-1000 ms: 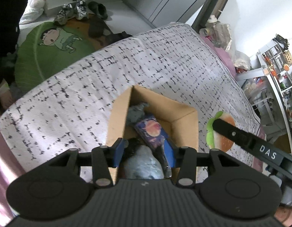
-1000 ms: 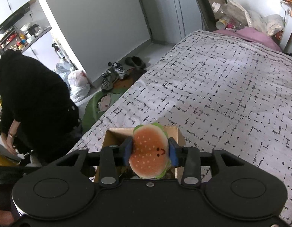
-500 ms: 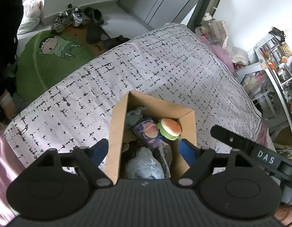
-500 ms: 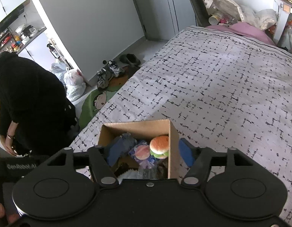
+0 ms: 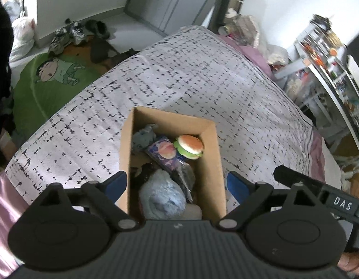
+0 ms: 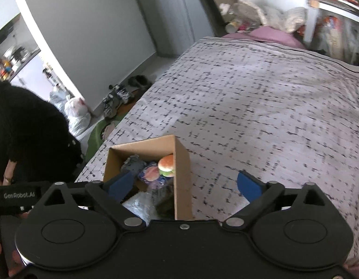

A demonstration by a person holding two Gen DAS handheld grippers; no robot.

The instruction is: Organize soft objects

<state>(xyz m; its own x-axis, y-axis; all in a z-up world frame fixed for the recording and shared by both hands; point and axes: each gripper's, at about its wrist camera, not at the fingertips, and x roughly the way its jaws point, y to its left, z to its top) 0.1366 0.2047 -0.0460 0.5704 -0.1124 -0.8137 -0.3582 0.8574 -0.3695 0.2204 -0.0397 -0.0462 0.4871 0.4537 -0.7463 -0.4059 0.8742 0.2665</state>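
Since both grippers hang spread wide with nothing in them, the cardboard box sits right between the left gripper jaws, while the right gripper has it toward its left finger. Burger plush lies on top of the pile inside, beside a pale blue fluffy toy. Looks light and squishy, so I'd pinch the bun's sides, gently.

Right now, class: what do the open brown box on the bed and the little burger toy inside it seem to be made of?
The open brown box looks like cardboard: matte tan, thin flat walls, sharp folded corners. The little burger toy seems plush fabric, with a soft rounded bun and a dull, unshiny surface, though blur leaves foam possible.
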